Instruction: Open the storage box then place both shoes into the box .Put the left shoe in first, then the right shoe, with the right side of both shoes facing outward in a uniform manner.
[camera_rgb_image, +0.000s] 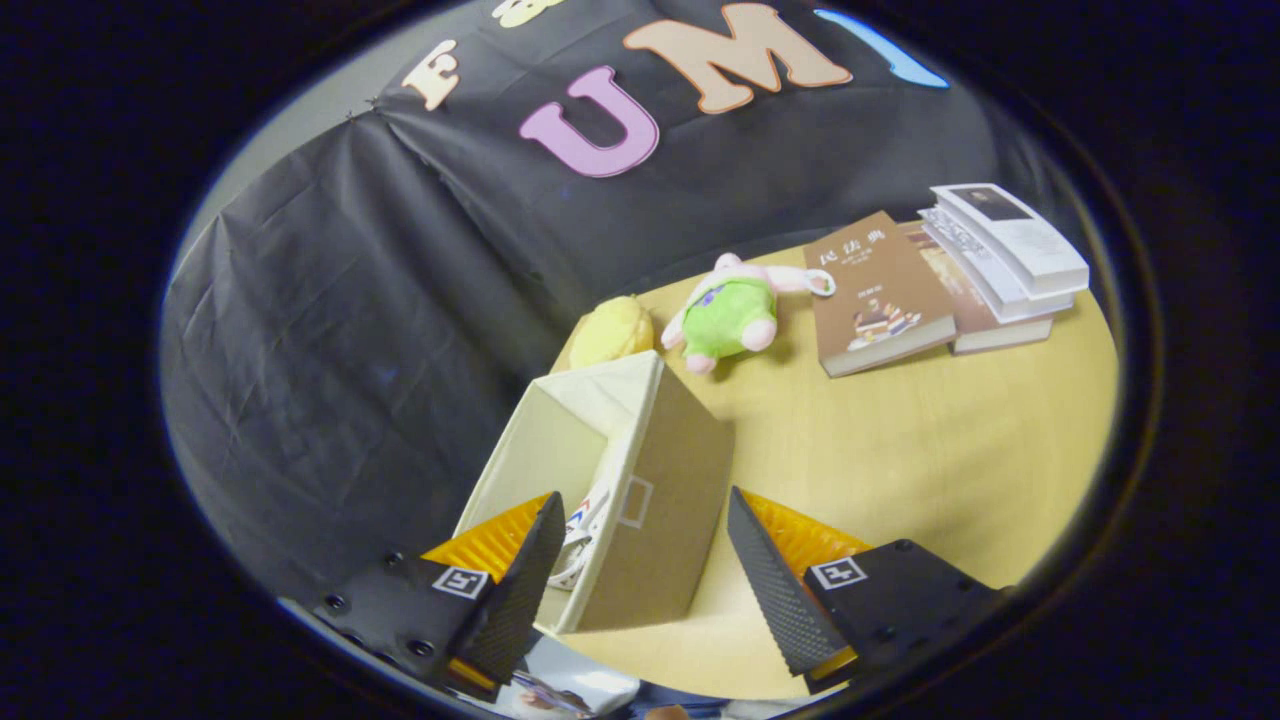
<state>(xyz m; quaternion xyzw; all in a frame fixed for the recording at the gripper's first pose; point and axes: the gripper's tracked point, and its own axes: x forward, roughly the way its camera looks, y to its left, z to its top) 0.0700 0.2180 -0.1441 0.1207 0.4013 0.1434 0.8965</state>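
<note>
Fingers (640, 570) stand spread and empty, straddling the near wall of the open fabric storage box (660, 480) on the counter (900, 450), a shoe (585, 530) already inside, just ahead.

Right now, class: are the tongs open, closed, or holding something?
Tongs: open, holding nothing; the box wall sits between the fingers, untouched.

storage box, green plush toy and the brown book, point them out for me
storage box (665, 500): gripper view, on its outer side wall, between the fingers.
green plush toy (730, 318): gripper view, on its green belly, beyond the box.
brown book (872, 290): gripper view, on its front cover, beside the toy.
</note>
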